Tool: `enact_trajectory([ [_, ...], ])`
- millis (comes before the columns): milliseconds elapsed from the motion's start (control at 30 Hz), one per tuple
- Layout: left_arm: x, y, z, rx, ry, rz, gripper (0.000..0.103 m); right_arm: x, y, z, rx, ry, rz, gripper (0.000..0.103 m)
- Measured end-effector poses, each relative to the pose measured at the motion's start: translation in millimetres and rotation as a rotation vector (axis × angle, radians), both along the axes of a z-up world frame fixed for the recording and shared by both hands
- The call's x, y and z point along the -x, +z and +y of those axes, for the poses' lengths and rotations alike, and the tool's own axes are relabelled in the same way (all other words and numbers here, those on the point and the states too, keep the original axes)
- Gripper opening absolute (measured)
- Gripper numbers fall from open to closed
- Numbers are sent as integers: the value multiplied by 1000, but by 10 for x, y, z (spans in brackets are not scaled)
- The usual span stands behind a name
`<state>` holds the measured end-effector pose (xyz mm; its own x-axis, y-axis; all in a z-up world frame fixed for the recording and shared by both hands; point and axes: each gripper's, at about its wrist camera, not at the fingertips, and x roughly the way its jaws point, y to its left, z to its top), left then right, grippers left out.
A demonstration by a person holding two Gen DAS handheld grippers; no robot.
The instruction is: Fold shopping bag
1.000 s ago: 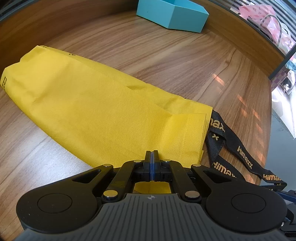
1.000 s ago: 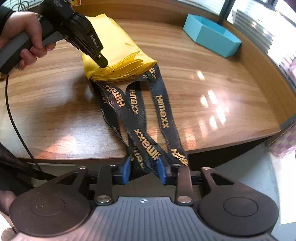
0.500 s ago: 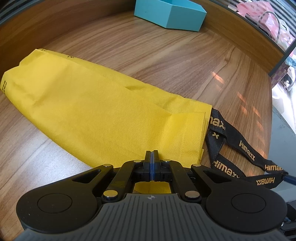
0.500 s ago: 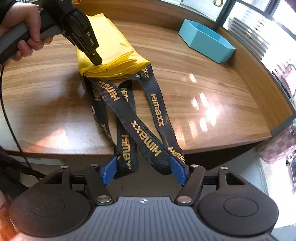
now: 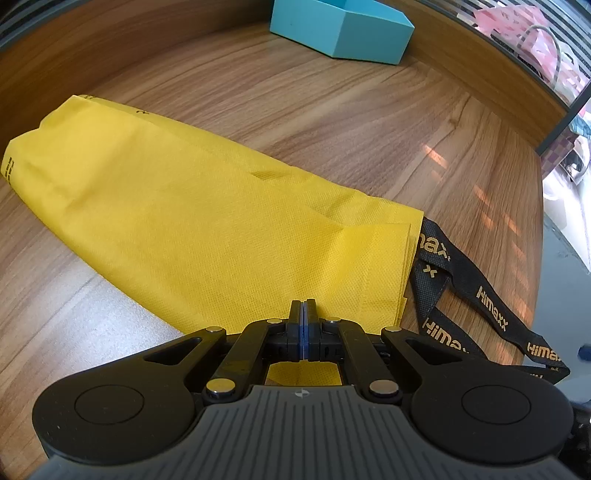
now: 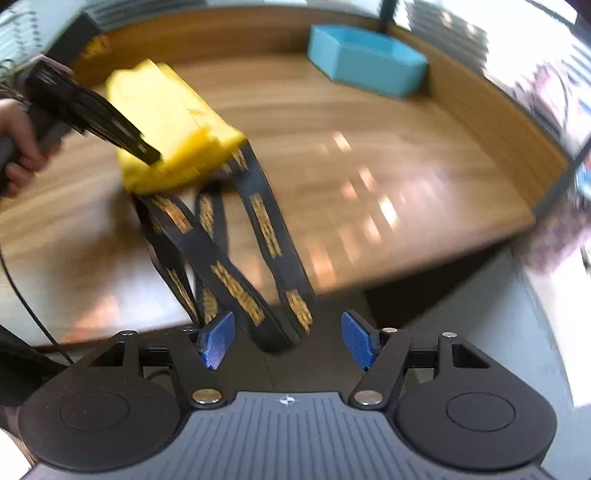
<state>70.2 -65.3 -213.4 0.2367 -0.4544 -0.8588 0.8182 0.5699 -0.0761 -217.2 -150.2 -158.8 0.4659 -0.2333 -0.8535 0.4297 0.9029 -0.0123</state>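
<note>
A yellow shopping bag lies folded into a long strip on the wooden table, and its black handle straps trail toward the table's edge. My left gripper is shut, and its tips press down on the bag's near end by the straps. In the blurred right wrist view the bag lies at the upper left with the left gripper on its corner. The straps run down over the table's edge. Their looped ends hang between the blue pads of my open right gripper, touching neither pad.
A light blue open box stands at the back of the table, far from the bag. A hand holds the left gripper's handle, with a cable below it. Pink bags lie beyond the table's raised rim.
My right gripper has opened and let go of the straps, then shifted sideways and rolled; the strap ends now hang loose between its jaws. The left gripper has stayed on the bag.
</note>
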Motion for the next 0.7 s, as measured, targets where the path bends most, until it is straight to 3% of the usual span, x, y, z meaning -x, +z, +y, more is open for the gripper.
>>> enact_trajectory([
  [267,-13,0,5,2,-4,1,2,65,-164,-27,-204,-138,-44,64],
  [333,-14,1,5,2,-4,0,2,27,-230,-62,-280,-158,-52,55],
  [400,-16,1,5,2,-3,1,2,-10,-322,-100,-355,-182,-53,40],
  [667,-8,8,5,4,2,4,2,-179,-510,-73,-449,-186,-40,39],
  [700,-8,9,5,4,2,4,2,-199,-522,-61,-453,-178,-34,35],
])
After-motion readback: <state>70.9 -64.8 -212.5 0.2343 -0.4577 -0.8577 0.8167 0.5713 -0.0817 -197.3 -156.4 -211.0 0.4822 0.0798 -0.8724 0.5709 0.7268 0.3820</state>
